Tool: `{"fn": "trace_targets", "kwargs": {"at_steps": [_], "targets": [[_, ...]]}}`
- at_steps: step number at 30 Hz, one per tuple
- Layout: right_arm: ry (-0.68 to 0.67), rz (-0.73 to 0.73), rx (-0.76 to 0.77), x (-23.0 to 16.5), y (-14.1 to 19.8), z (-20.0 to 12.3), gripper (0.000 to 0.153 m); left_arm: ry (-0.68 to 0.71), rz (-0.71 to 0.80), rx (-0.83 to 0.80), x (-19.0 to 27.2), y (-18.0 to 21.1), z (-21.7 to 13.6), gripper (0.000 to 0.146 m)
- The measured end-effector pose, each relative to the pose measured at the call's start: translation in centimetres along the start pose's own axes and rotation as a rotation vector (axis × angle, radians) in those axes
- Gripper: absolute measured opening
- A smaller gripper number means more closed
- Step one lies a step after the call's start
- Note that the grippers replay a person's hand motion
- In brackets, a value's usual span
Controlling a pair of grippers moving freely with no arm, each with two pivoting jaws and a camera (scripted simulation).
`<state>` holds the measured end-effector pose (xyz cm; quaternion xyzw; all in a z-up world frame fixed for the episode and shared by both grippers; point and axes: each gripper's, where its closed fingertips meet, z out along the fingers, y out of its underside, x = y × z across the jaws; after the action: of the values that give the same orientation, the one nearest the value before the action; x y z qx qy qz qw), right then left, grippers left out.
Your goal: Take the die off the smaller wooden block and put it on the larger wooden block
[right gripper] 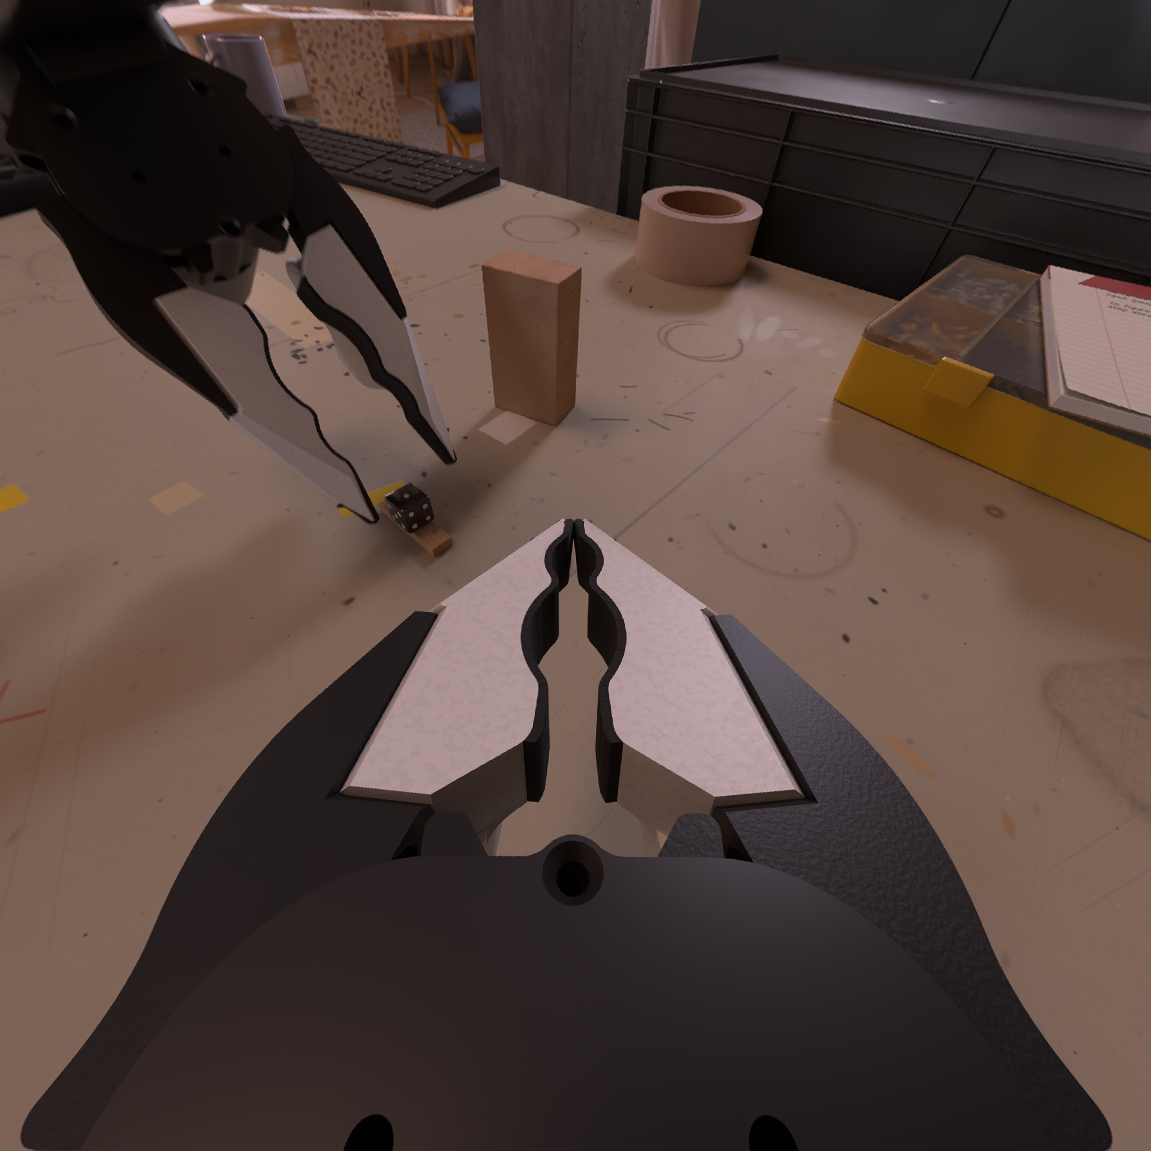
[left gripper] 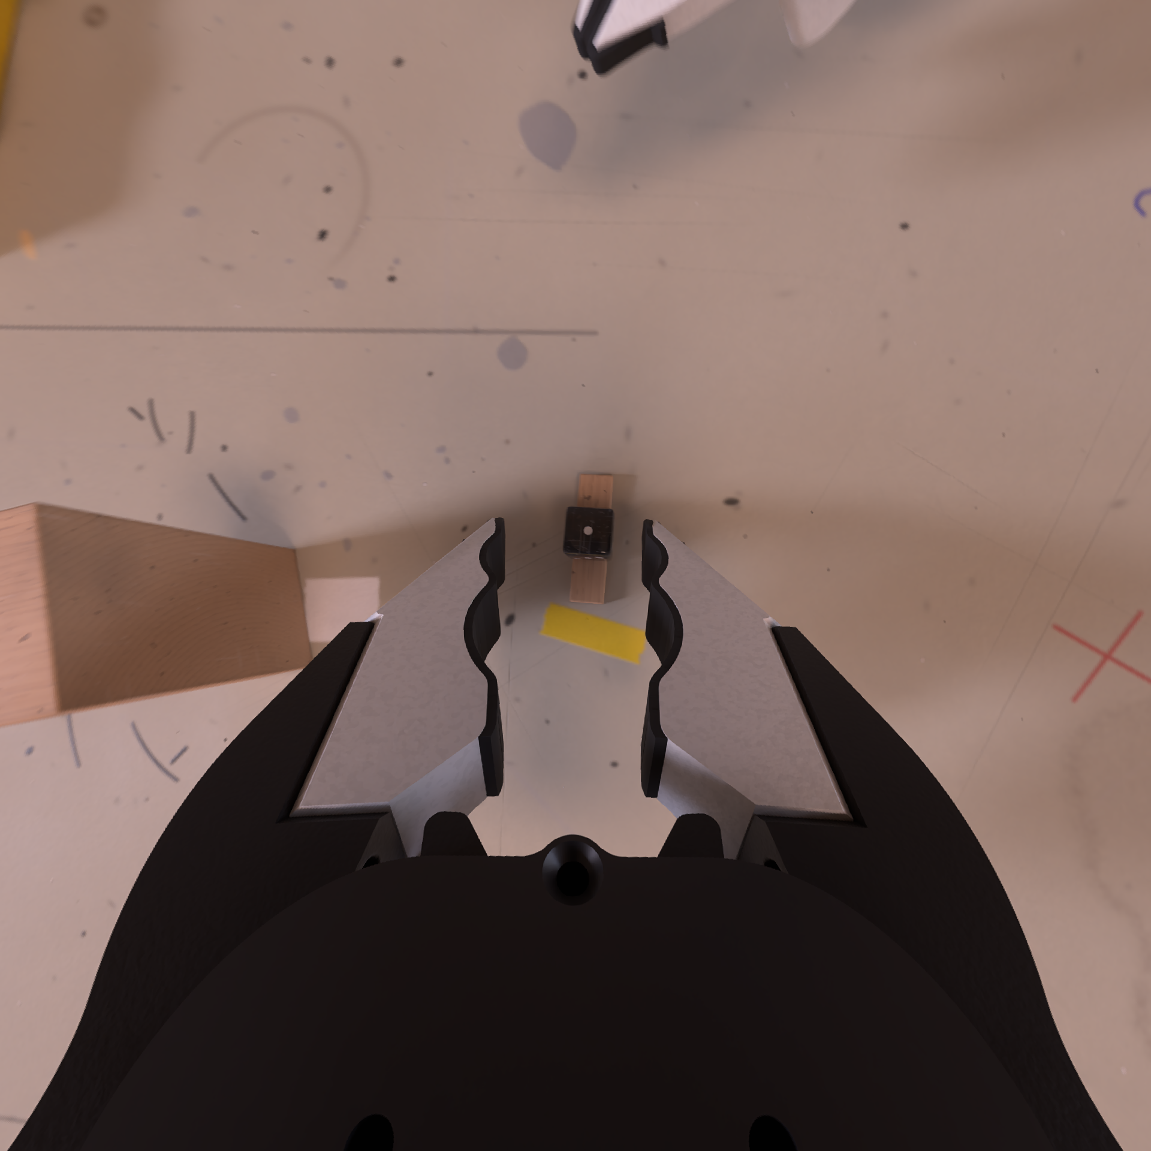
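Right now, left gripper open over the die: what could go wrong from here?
1. The die sits on a thin smaller wooden block barely wider than itself; the left gripper closing low might catch the block too, or tip the die off.
2. One of its fingertips looks very near the table; further descent may hit it.
3. The larger wooden block stands upright with a small top, so an off-centre placement could let the die fall.
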<state>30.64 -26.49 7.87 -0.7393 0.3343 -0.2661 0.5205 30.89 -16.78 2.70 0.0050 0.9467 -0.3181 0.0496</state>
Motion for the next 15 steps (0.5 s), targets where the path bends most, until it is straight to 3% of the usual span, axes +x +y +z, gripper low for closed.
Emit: {"fn": "trace_targets", "kwargs": {"at_steps": [8,12,15], "targets": [[-0.03,0.075,0.055,0.0,-0.9,-0.3,0.002,0.094,0.015,-0.062,0.5,0.8,1.1,0.03],[0.035,0.058,0.119,0.9,-1.9,-0.9,0.0,0.129,-0.011,-0.058,0.6,0.8,1.1,0.016],[0.126,0.056,0.203,2.1,-3.2,-1.8,0.0,0.133,-0.025,-0.05,0.6,0.8,1.2,0.016]]}}
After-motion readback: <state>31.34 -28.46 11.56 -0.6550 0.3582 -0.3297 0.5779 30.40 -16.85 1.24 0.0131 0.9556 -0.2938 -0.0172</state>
